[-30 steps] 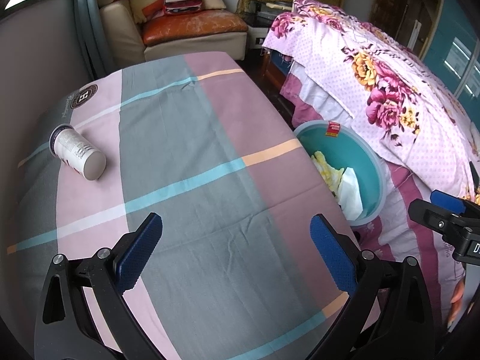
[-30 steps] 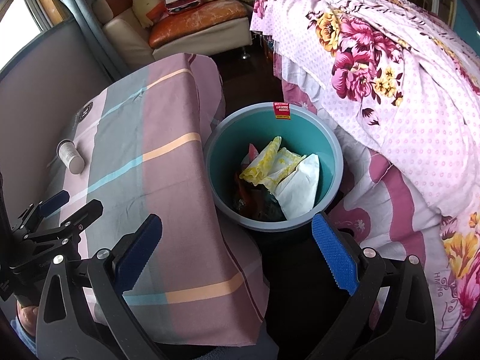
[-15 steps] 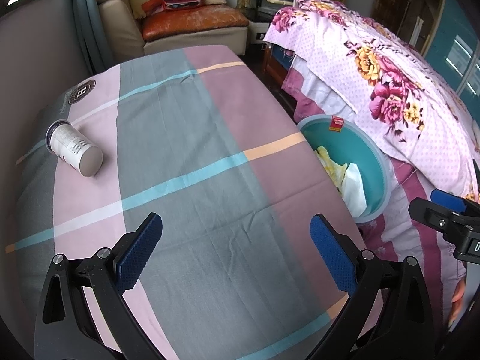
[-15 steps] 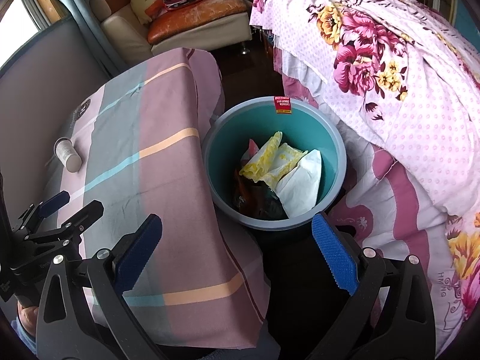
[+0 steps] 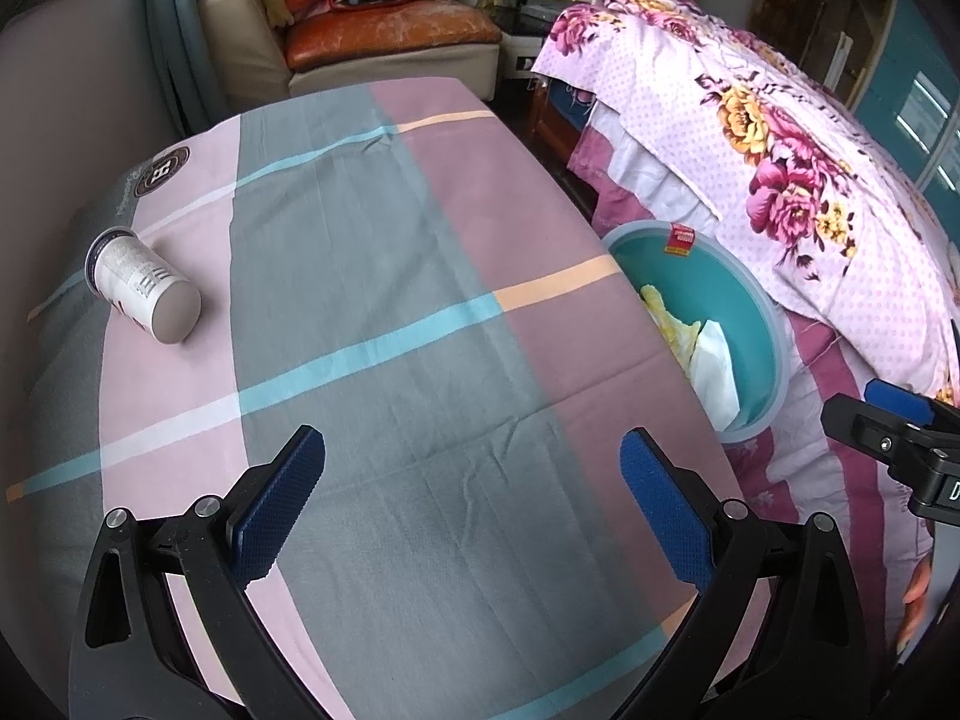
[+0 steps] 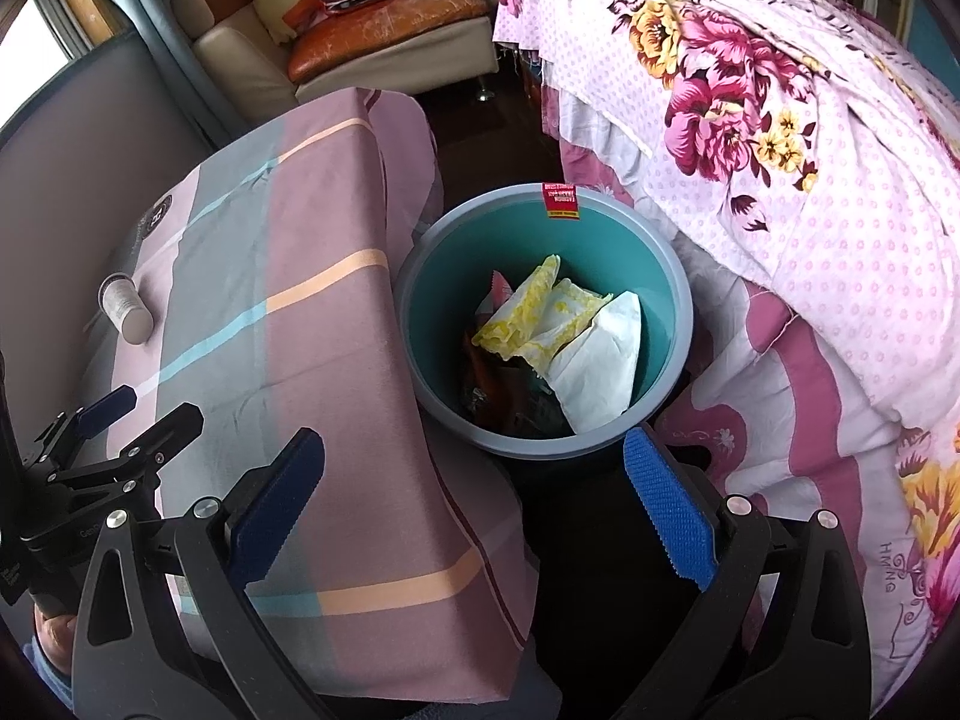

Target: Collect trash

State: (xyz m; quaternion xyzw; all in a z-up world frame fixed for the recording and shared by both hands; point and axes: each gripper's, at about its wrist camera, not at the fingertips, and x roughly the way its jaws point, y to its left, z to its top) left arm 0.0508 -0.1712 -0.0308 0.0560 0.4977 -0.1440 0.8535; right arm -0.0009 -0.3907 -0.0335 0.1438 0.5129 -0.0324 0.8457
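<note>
Change: While both claws hang empty, the left wrist view has slid a little further over the tabletop [image 5: 384,276] in the last second, so the cup [image 5: 143,291] sits slightly closer and more central than before; the right wrist view has barely shifted over the bin [image 6: 543,324].
Meaning for the task: as I judge it, the bin already holds earlier trash and the cup is the one piece left to collect, with the left claw beginning its approach.
Cup: a pale cylinder lying on its side on the tabletop, near the far-left edge, its closed base turned toward the camera; well apart from the bin, which stands on the floor off the tabletop's right edge.
Left claw [image 5: 471,504]: jaws spread wide, nothing between them, over the near part of the tabletop; the cup lies ahead and to the left of it, well apart.
Right claw [image 6: 474,504]: jaws spread wide, empty, hovering just short of the bin's near rim, above the tabletop's right edge.
Bin contents: yellow-and-white wrappers [image 6: 540,315] and a white paper piece [image 6: 600,360] on darker scraps.
Beside the bin: a bed with a flowered pink cover [image 6: 780,150], touching the bin's far right side.
</note>
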